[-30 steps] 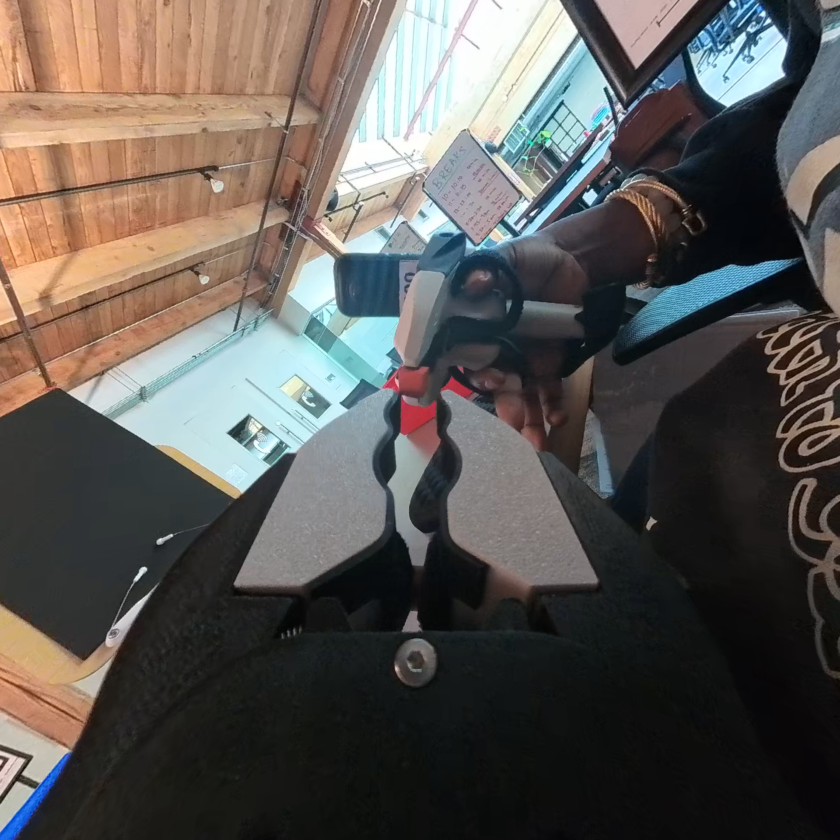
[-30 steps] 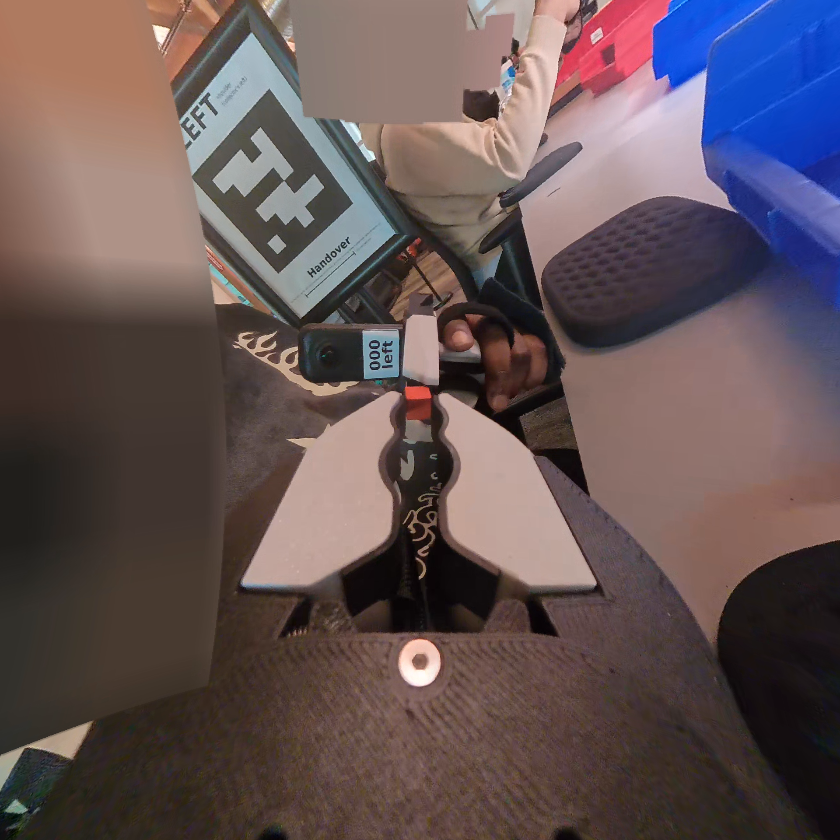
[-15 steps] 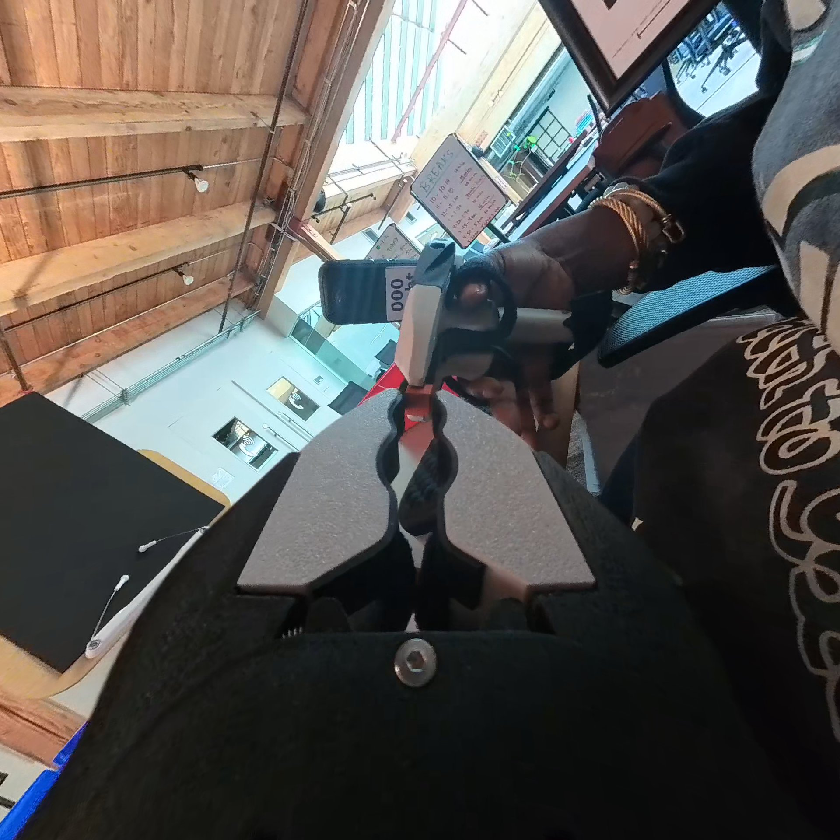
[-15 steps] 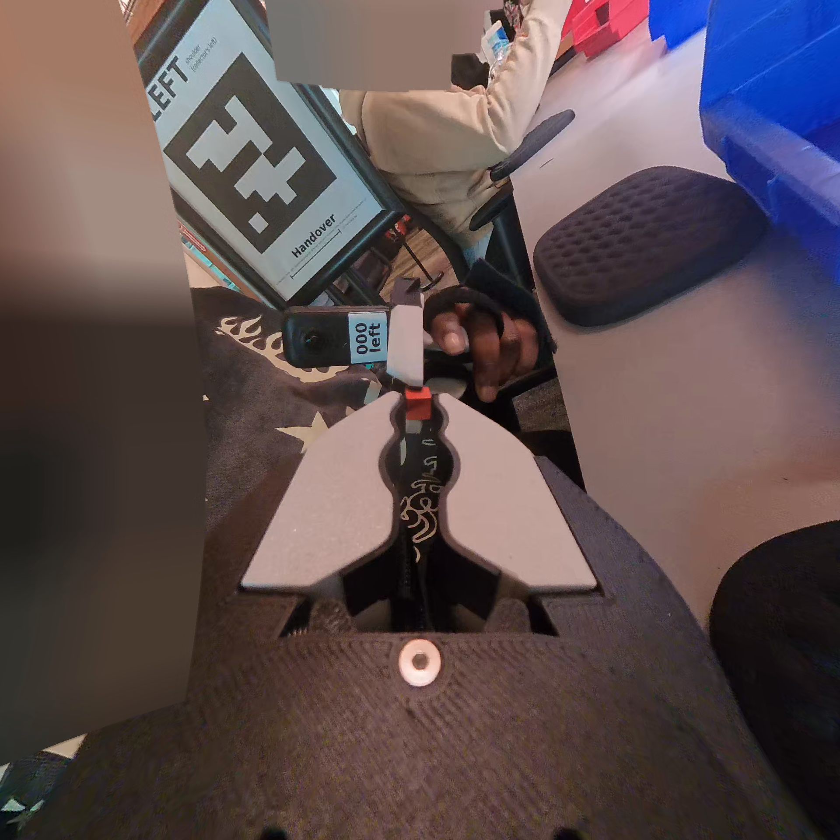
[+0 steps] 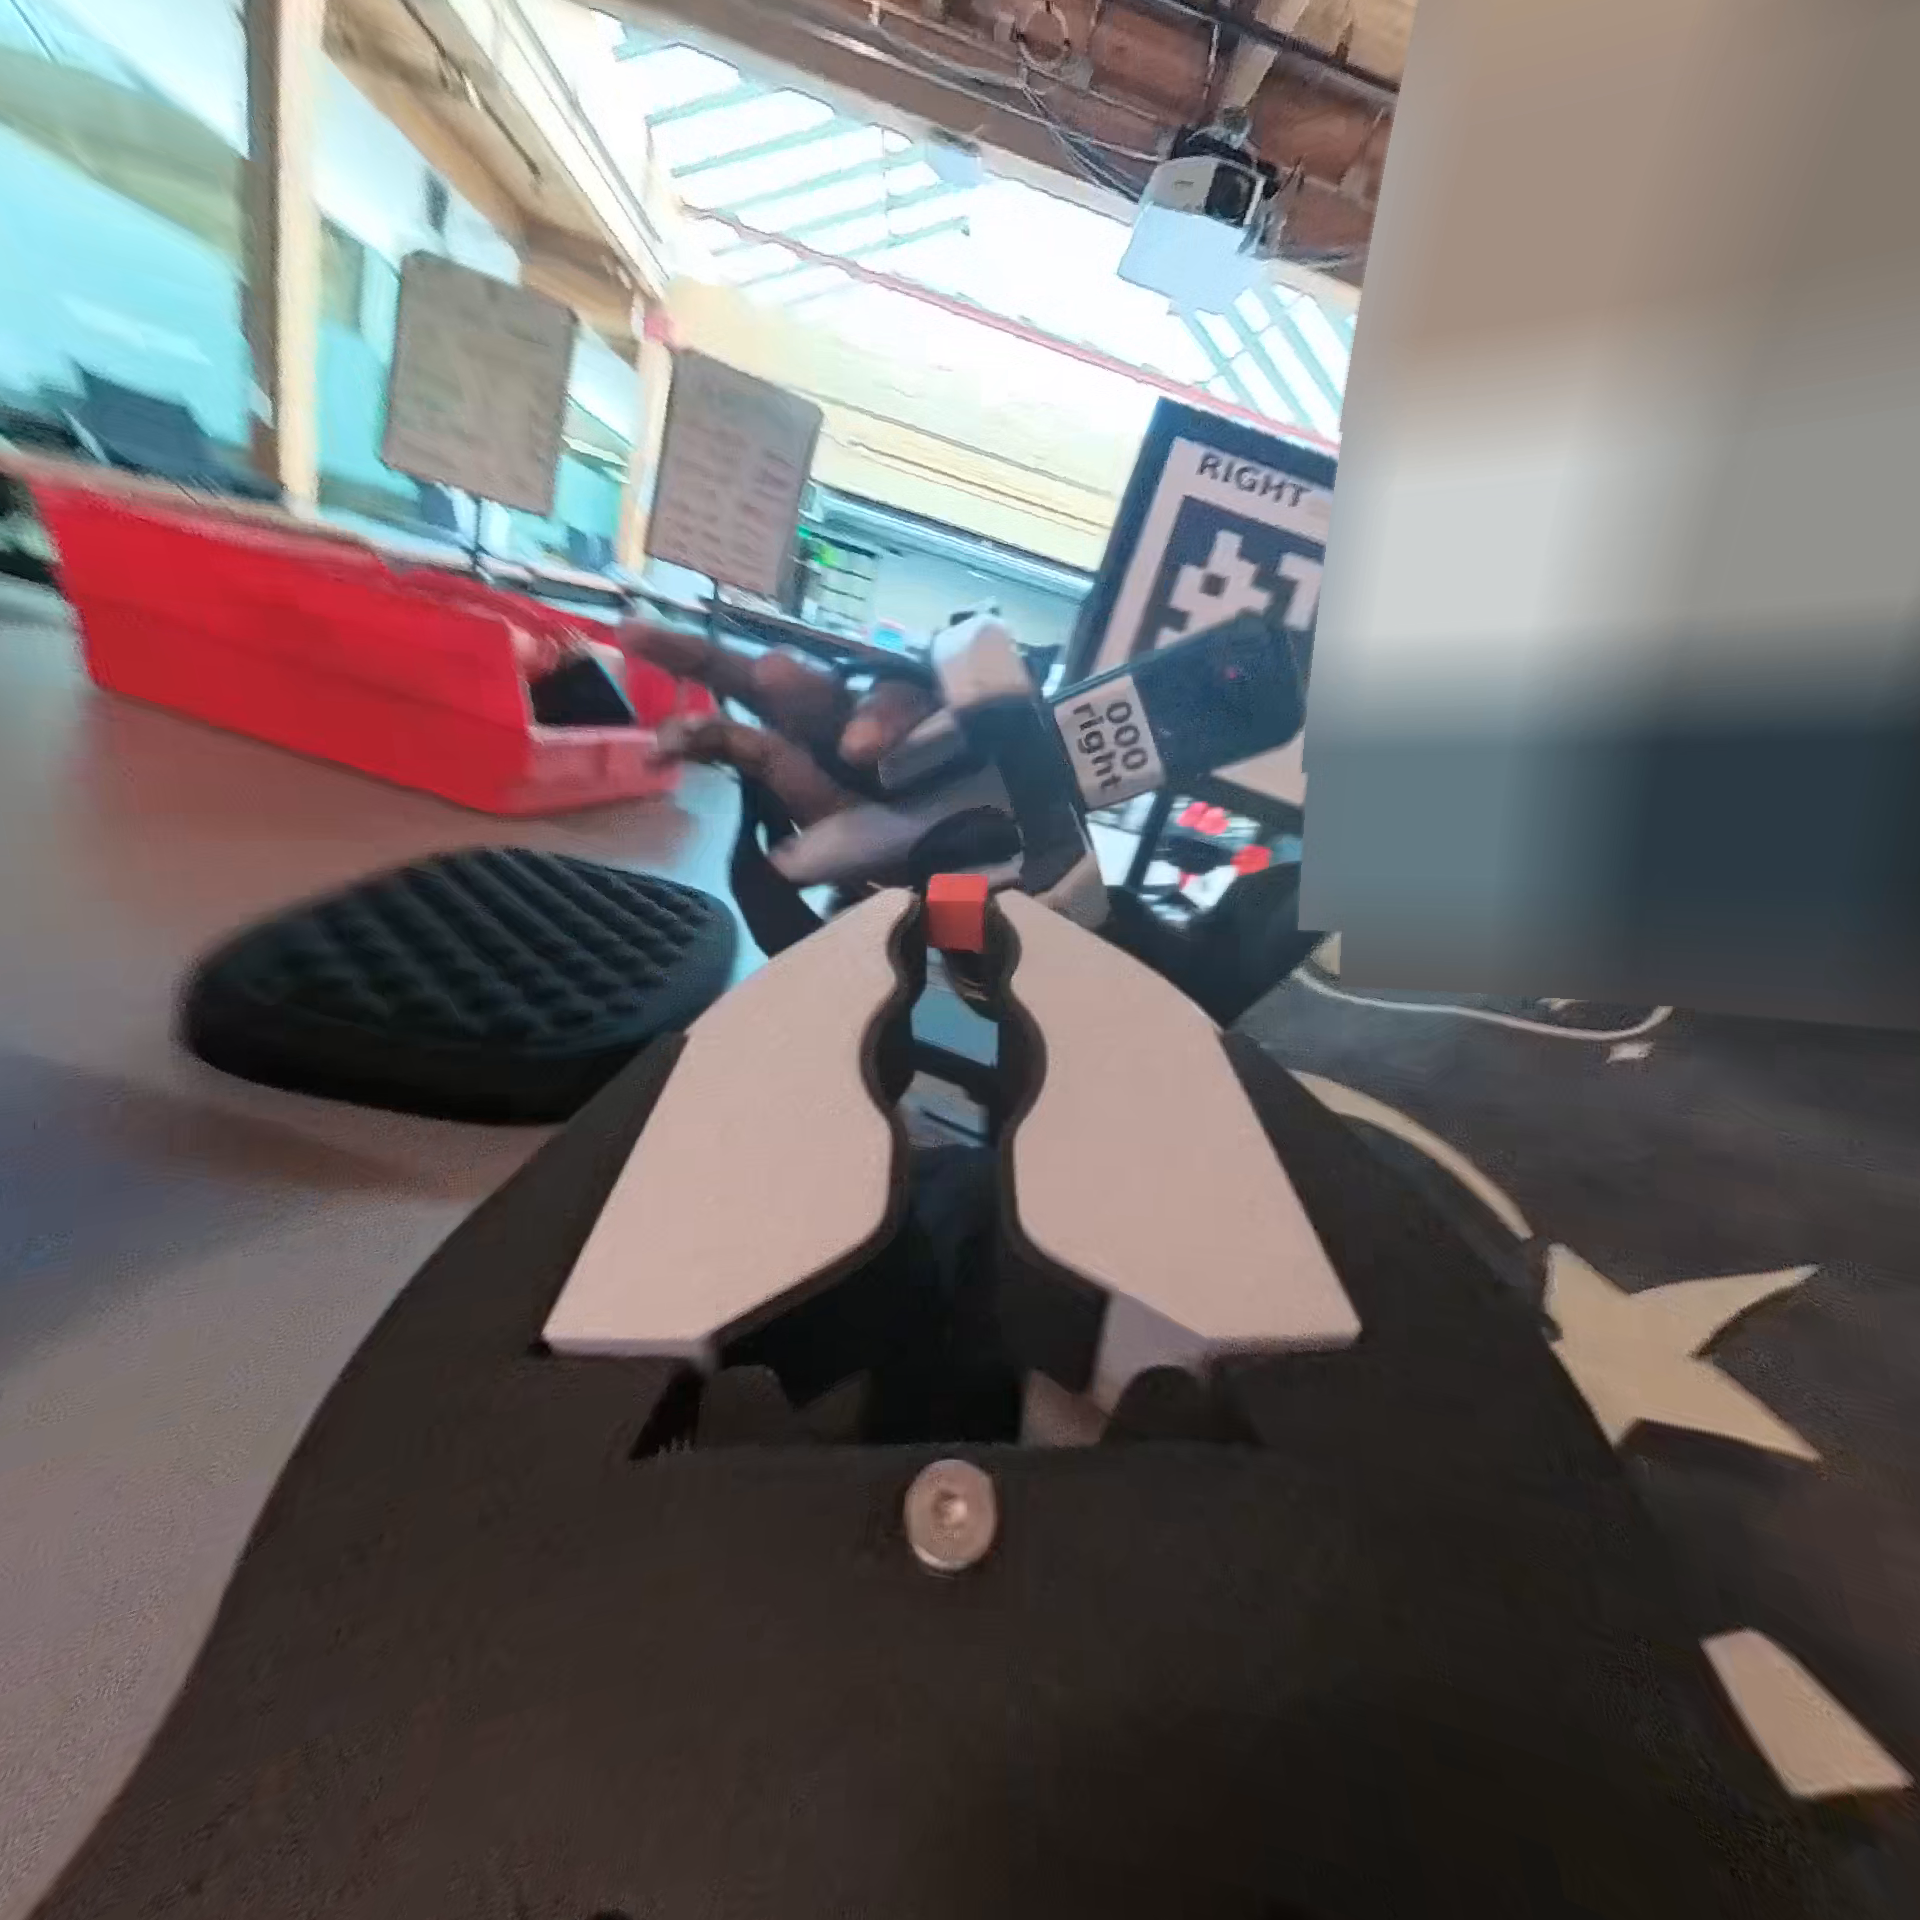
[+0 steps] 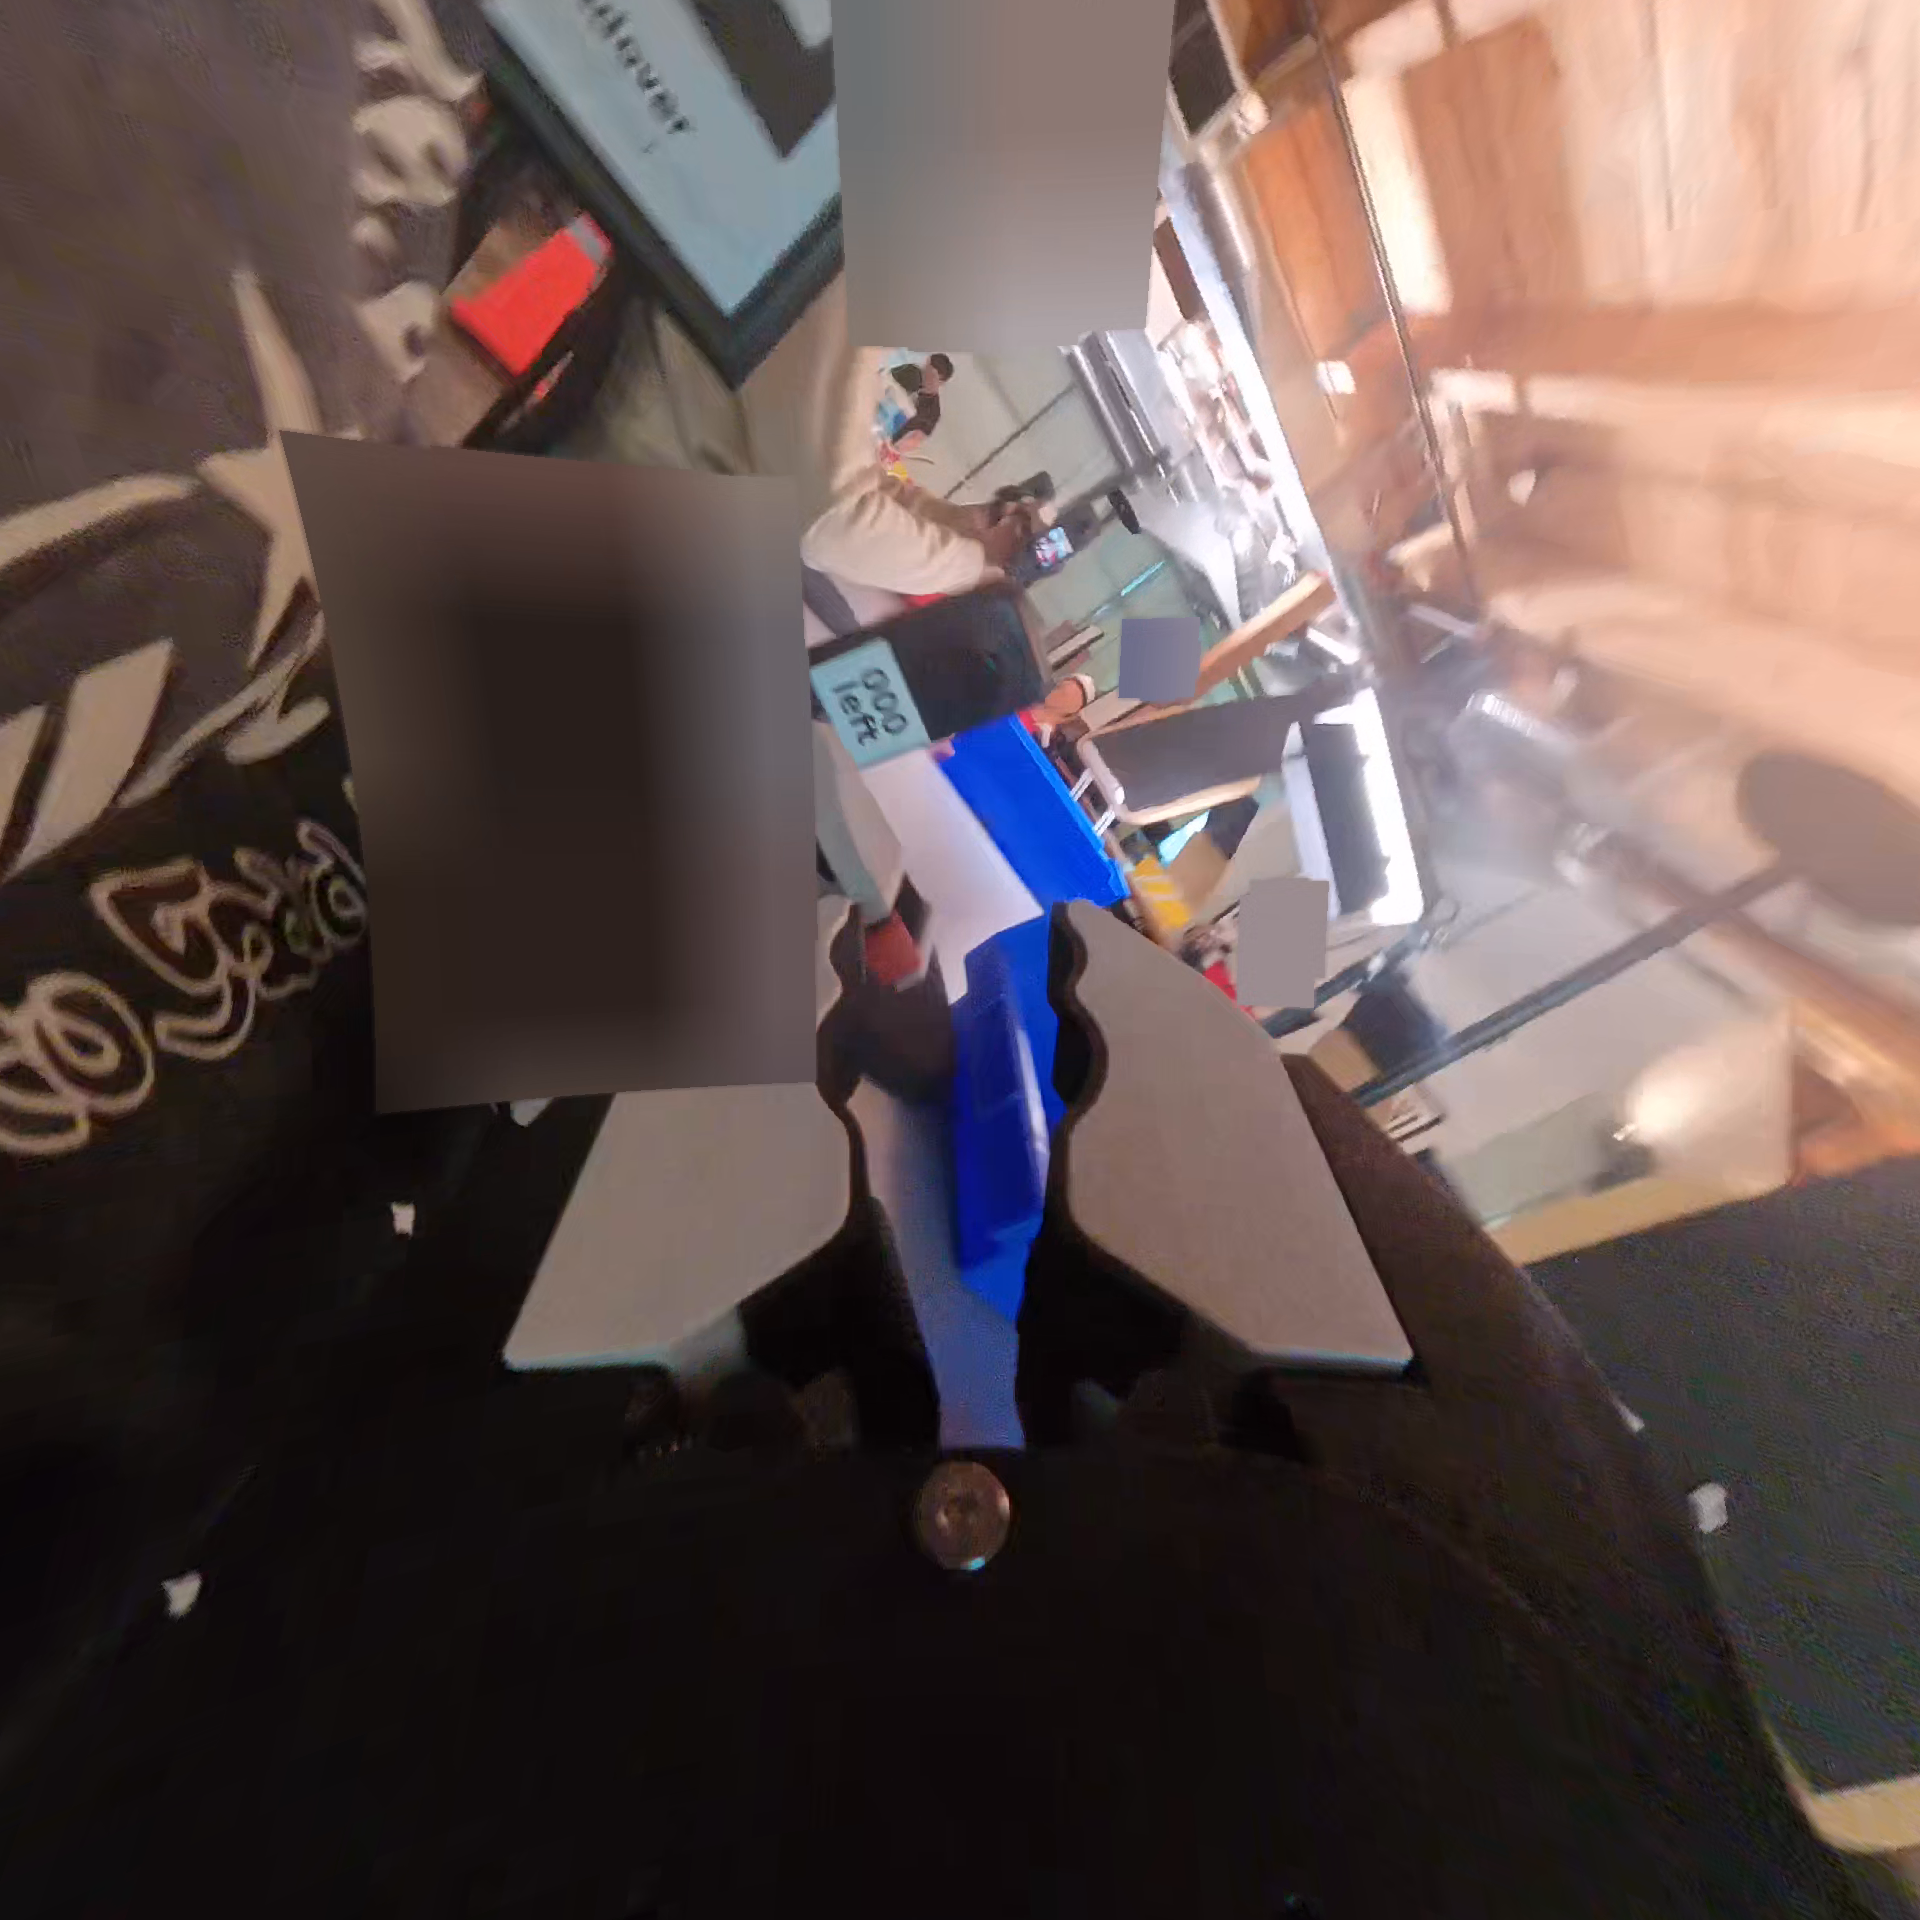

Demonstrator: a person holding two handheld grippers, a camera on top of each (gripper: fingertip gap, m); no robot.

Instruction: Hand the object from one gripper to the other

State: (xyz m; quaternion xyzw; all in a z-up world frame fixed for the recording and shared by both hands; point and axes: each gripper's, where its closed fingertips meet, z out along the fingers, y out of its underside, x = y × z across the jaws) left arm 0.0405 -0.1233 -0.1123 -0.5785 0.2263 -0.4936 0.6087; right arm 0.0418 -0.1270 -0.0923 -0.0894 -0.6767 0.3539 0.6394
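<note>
left wrist view, left to right: red bin upper left, black dimpled pad mid-left, left gripper at centre pinching small red cube at its tips. right gripper stood spread, holding nothing.

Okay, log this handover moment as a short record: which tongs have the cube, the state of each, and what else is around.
object: small red cube
holder: left tongs, shut on the cube at their tips
right tongs: open, gripping nothing
table: red bin at the back, black dimpled pad nearer
also seen: blue bin beyond the right tongs
image quality: both views motion-blurred
</note>
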